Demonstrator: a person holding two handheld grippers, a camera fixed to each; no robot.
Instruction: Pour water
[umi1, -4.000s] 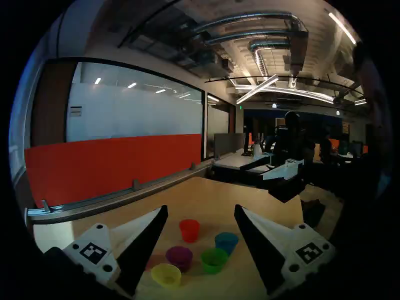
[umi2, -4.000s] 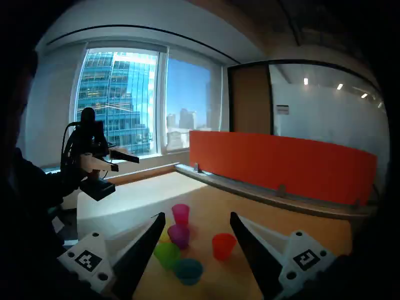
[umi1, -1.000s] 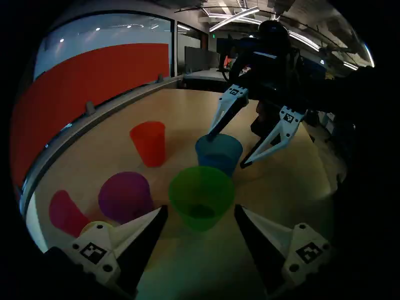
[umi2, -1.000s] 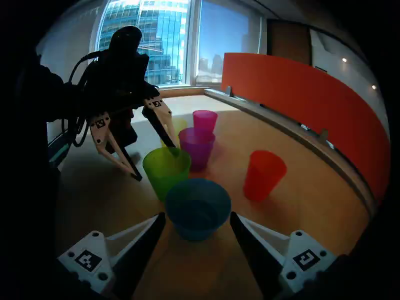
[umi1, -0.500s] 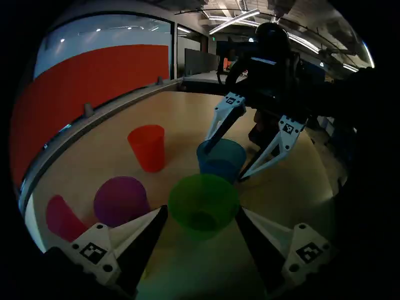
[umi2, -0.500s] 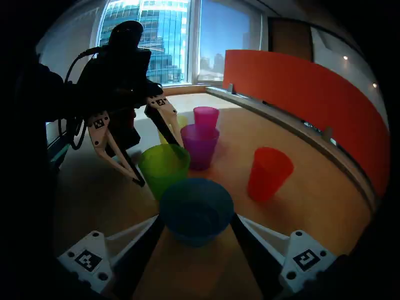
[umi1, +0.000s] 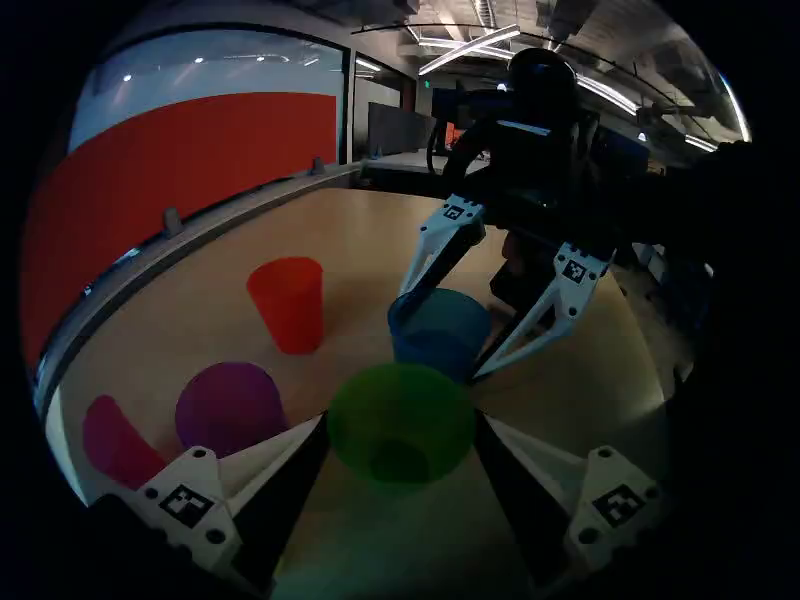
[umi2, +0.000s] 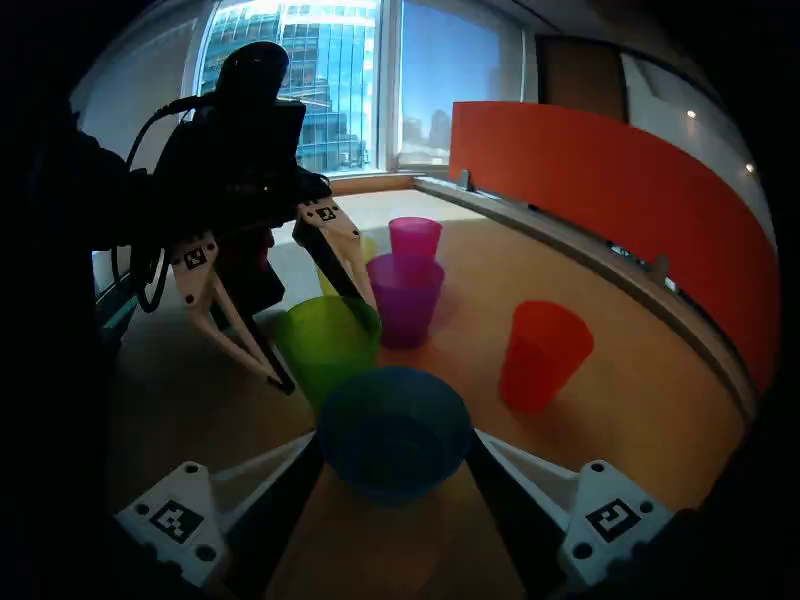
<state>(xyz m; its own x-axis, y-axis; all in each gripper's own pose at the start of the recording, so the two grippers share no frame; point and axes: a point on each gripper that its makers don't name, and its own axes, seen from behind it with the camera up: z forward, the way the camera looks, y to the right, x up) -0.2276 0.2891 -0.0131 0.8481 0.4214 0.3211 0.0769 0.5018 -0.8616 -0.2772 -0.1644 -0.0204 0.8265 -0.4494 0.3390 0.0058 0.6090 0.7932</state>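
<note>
A green cup (umi1: 400, 430) stands upright on the table between the fingers of my left gripper (umi1: 400, 418), which is open, its fingers close alongside the cup's rim. A blue cup (umi2: 393, 430) sits the same way inside my open right gripper (umi2: 393, 435). In the left gripper view the right gripper (umi1: 438, 345) straddles the blue cup (umi1: 440, 330) just beyond the green one. The right gripper view has the left gripper (umi2: 325, 340) around the green cup (umi2: 325, 345), with its tips near the tabletop. Whether the cups hold water is hard to tell.
A red cup (umi1: 288, 303), a purple cup (umi1: 228, 405) and a pink cup (umi1: 112, 440) stand on the wooden table (umi1: 340, 230). A yellow cup (umi2: 362, 248) peeks out behind the far finger. An orange partition (umi2: 620, 210) runs along the table's edge. A person stands behind the grippers.
Both grippers came down from above the table and slid forward, each taking a cup between its fingers. Over the last half second they advanced slightly farther; finger spacing looks the same.
</note>
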